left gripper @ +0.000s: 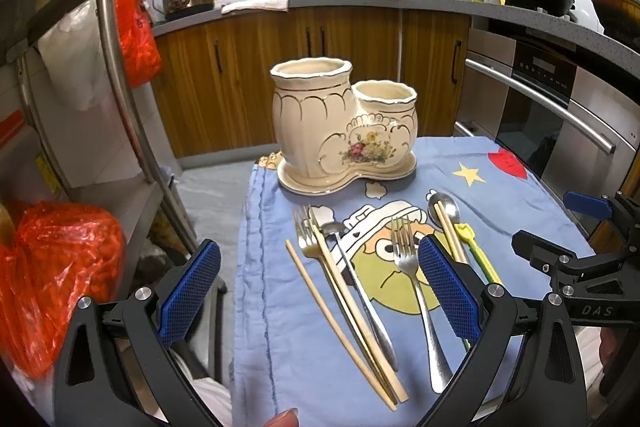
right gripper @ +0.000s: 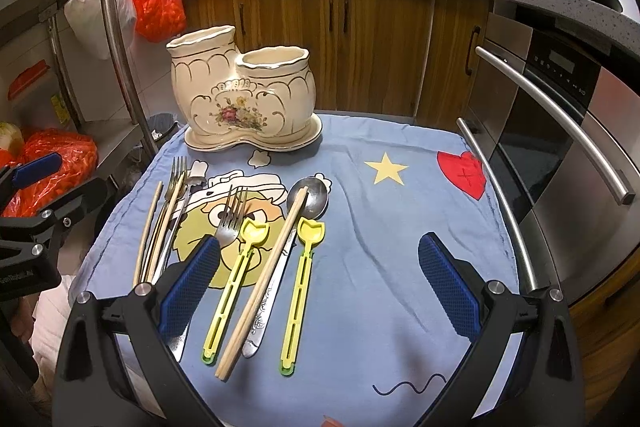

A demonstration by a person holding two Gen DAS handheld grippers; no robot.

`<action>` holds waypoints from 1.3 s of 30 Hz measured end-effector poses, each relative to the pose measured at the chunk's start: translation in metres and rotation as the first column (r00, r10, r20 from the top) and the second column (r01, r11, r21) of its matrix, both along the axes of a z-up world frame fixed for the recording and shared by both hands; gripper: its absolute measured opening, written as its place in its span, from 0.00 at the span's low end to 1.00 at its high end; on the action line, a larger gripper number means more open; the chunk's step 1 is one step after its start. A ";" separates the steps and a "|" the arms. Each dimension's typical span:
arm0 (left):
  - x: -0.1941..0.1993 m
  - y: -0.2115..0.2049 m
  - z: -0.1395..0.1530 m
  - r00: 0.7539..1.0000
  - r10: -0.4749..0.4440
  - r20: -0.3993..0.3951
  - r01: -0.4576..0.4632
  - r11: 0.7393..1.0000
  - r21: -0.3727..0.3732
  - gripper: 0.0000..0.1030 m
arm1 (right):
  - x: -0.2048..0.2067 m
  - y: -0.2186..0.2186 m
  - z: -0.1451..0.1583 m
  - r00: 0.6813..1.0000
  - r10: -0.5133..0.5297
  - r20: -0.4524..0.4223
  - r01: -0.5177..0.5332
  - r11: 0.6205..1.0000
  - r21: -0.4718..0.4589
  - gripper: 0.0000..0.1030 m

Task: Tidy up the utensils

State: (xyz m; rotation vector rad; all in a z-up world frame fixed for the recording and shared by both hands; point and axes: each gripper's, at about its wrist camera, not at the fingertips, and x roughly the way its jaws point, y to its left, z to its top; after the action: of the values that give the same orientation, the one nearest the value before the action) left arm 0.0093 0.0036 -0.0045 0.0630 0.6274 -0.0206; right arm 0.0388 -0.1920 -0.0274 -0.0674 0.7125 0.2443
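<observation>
Evidently no utensil had yet been sorted: both cups of the ceramic holder (left gripper: 344, 123) stood empty at the far end of the blue cloth (right gripper: 400, 267) covering the worktop. The left claw (left gripper: 320, 291) was spread wide and held nothing, poised over the left-hand group: a gold fork (left gripper: 310, 247), a small spoon (left gripper: 360, 291), wooden chopsticks (left gripper: 352, 311) lying across them, and a steel fork (left gripper: 412, 267) just beside the claw's right pad. The right claw (right gripper: 320, 291) was likewise fully open and empty, above two yellow plastic utensils (right gripper: 298, 291), a large spoon (right gripper: 310, 199) and a chopstick (right gripper: 264, 283) resting across that spoon's bowl and handle.

In the inspector's judgement the work stood at its opening step, selection of a first item. The next move would call for lowering one claw over a single handle and closing on it alone. Overlap was the hazard: the chopsticks lay touching the cutlery beneath, so a careless pinch could take two pieces or roll one away. Each piece would then need tipping upright to enter a cup.
</observation>
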 end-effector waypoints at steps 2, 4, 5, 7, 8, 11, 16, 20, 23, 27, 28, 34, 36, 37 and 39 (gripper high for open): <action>0.000 0.000 0.001 1.000 0.000 0.002 0.000 1.000 0.001 0.95 | 0.001 -0.001 0.003 1.000 -0.003 0.000 0.003 1.000 0.002 0.95; 0.002 0.000 0.006 1.000 -0.003 0.003 0.003 1.000 0.004 0.95 | 0.003 -0.001 0.007 1.000 -0.003 0.002 0.003 1.000 0.004 0.95; 0.002 0.000 0.008 1.000 -0.003 0.005 0.003 1.000 0.006 0.95 | 0.004 -0.001 0.009 1.000 -0.002 0.002 0.002 1.000 0.004 0.95; 0.004 0.001 0.013 1.000 -0.004 0.008 0.004 1.000 0.011 0.95 | 0.005 0.001 0.012 1.000 0.001 -0.001 -0.001 1.000 -0.002 0.95; 0.005 0.001 0.016 1.000 -0.004 0.009 0.004 1.000 0.012 0.95 | 0.006 0.001 0.013 1.000 0.006 -0.003 -0.006 1.000 -0.003 0.95; 0.008 0.000 0.022 1.000 -0.007 0.007 0.007 1.000 0.019 0.95 | 0.009 0.001 0.016 1.000 0.009 -0.011 -0.009 1.000 -0.005 0.95; 0.010 -0.001 0.025 1.000 -0.008 -0.002 0.008 1.000 0.026 0.95 | 0.013 0.001 0.017 1.000 0.006 -0.024 -0.007 1.000 -0.007 0.95; 0.013 -0.001 0.025 1.000 -0.005 -0.012 0.006 1.000 0.028 0.95 | 0.017 0.000 0.017 0.999 0.007 -0.033 -0.007 1.000 -0.011 0.95; 0.016 -0.001 0.024 1.000 -0.005 -0.020 0.005 0.999 0.037 0.95 | 0.021 0.000 0.014 0.999 0.010 -0.047 -0.011 1.000 -0.016 0.95; 0.021 0.002 0.025 1.000 0.001 -0.027 0.000 0.999 0.045 0.95 | 0.028 -0.001 0.011 0.998 0.004 -0.062 -0.005 1.000 -0.018 0.95; 0.022 0.003 0.026 1.000 0.005 -0.029 -0.003 0.999 0.045 0.95 | 0.030 -0.002 0.010 0.998 0.004 -0.068 -0.005 1.000 -0.018 0.95; 0.030 0.004 0.024 0.999 0.009 -0.035 -0.008 0.999 0.049 0.95 | 0.037 0.000 0.007 0.997 0.011 -0.078 -0.013 1.000 -0.024 0.95; 0.032 0.005 0.022 0.999 0.010 -0.039 -0.008 0.999 0.051 0.95 | 0.040 0.000 0.005 0.996 0.012 -0.084 -0.015 1.000 -0.026 0.95; 0.034 0.005 0.021 0.999 0.010 -0.041 -0.008 0.999 0.052 0.95 | 0.041 0.000 0.004 0.996 0.013 -0.086 -0.015 1.000 -0.026 0.95; 0.036 0.005 0.020 0.999 0.012 -0.046 -0.009 0.999 0.053 0.95 | 0.044 -0.001 0.001 0.996 0.013 -0.093 -0.016 1.000 -0.026 0.95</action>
State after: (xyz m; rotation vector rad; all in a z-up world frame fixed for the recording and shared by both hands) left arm 0.0451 0.0088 0.0152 0.1108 0.6742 0.0049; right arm 0.0828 -0.1931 -0.0262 -0.0870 0.8084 0.2533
